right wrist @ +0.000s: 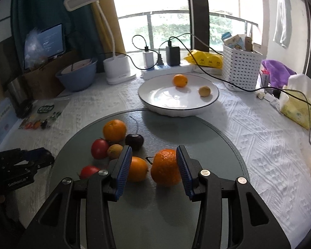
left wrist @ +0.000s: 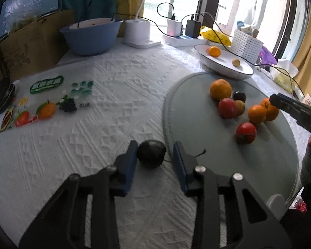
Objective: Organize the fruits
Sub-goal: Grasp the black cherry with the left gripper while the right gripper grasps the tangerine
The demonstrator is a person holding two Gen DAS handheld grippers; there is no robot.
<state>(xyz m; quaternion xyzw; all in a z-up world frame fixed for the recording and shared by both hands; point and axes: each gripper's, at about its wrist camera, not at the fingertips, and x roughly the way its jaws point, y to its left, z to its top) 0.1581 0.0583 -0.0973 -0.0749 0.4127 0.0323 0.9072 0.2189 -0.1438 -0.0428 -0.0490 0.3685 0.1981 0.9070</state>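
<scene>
The right gripper hangs over the round grey-green mat, its blue-padded jaws standing apart around a large bumpy orange; its right pad looks to touch the peel, the left does not. A smoother orange sits just left of it. Beyond the mat's far edge a white black-rimmed plate holds a small orange and a yellowish round fruit.

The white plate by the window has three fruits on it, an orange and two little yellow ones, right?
Not quite. The white plate holds two fruits: one orange and one little yellowish fruit. The right wrist view shows it clearly, and the left wrist view agrees.
</scene>
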